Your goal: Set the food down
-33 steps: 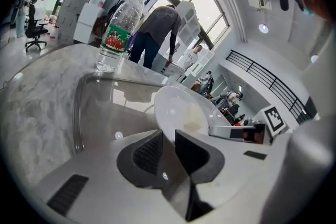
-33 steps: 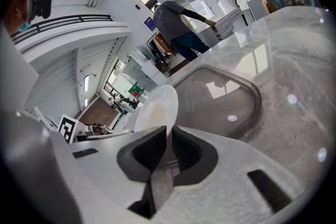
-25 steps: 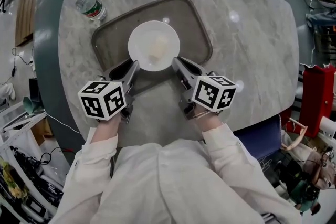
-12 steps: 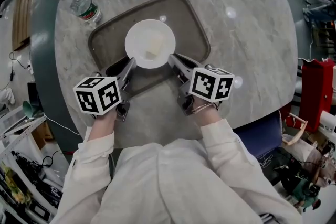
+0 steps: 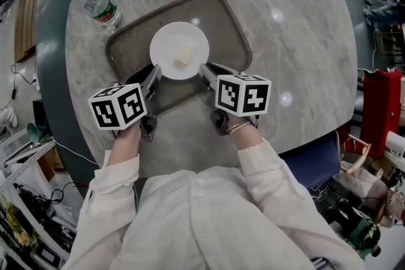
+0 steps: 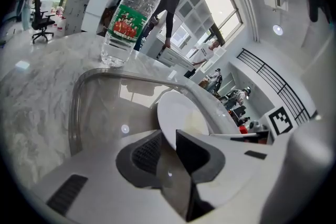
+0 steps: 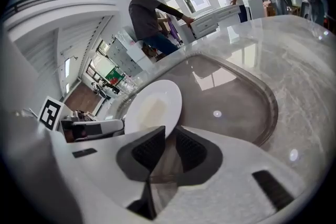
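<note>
Water bottle [image 5: 93, 4] at far left of the marble table [image 5: 297, 41], clear of the work. Step: release. The white plate [image 5: 179, 50] with the pale food [image 5: 183, 52] looks to be down on the grey tray [image 5: 218, 35]. Left gripper [image 5: 154, 74]: jaws narrowly apart around the plate's rim, pads look just clear of it. Right gripper [image 5: 206, 71]: narrow, clamped on the opposite rim. Next: open the right, then back both straight out along the rim without dragging the plate.
</note>
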Demonstrator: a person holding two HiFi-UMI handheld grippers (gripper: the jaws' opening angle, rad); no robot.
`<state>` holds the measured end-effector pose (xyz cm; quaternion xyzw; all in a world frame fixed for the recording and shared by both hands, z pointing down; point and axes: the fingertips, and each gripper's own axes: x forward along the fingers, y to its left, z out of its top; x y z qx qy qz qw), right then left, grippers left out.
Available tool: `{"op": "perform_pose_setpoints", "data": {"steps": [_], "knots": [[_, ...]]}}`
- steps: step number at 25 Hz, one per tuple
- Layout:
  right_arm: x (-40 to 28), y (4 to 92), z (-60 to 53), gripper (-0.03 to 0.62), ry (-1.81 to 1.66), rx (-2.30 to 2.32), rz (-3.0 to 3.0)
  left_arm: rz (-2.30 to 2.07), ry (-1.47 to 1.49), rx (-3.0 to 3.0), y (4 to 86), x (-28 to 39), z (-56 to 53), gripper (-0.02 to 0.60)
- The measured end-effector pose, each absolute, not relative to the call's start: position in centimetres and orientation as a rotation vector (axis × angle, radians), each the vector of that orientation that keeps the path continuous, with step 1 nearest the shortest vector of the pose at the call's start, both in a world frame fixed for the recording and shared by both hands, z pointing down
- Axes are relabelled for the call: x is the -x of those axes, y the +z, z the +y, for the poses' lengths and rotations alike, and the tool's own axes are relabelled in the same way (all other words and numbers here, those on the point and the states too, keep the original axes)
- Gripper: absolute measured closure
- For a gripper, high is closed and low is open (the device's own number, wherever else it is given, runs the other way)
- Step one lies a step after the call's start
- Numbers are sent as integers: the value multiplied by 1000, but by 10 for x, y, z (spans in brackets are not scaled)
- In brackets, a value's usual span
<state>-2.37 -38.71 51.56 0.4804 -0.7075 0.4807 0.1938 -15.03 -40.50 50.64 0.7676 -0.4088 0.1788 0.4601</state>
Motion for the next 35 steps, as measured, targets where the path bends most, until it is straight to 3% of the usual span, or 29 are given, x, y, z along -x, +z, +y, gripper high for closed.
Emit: {"op": "perform_pose_setpoints", "data": {"steps": [10, 16, 26, 35], "knots": [[4, 481, -376, 569, 1272, -1443, -2138, -1093, 314, -1977, 472, 165, -399, 509], [-10, 444, -349, 577, 1029, -1374, -2281, -1165, 134, -2086, 421, 168, -368, 520], [-10, 339, -261, 588, 830, -1137, -2670, -1048, 47, -2344, 348, 83, -251, 555], [-32, 342, -166, 588, 806, -1034, -2667, -963, 51, -2329, 357, 46, -148, 555]]}}
